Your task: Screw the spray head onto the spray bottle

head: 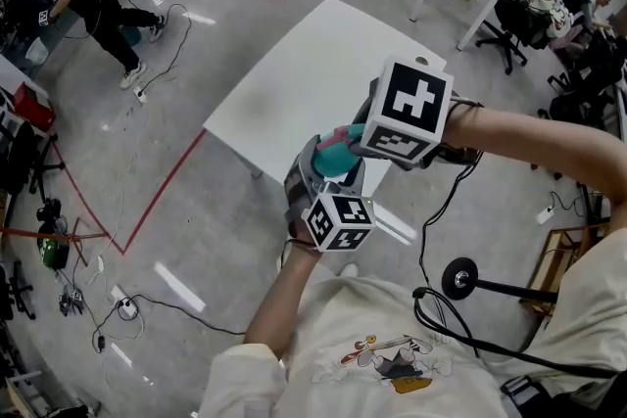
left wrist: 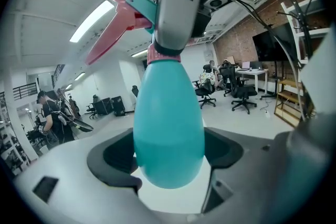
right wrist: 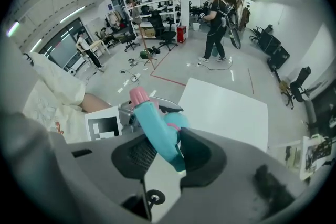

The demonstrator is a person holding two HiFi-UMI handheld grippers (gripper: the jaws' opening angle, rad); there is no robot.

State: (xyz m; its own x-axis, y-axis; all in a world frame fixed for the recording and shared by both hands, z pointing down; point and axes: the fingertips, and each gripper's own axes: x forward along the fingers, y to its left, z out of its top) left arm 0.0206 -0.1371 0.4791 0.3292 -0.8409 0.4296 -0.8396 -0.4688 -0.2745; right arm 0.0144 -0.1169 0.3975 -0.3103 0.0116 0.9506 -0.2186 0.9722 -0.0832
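Sitting on the spray bottle (left wrist: 168,128) (clamped in the left gripper (left wrist: 169,165)), the spray head (right wrist: 152,123), pinched by the right gripper (right wrist: 167,157), likely needed tightening.

Teal spray bottle (head: 338,158) between left tongs (head: 315,169) and right tongs (head: 361,138), over white table (head: 294,78)

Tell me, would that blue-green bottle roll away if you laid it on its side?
Probably: the bottle is round and egg-shaped, so it may roll in a curve. Its smooth skin looks slippery, so it could slip in the left gripper. It seems like light plastic.
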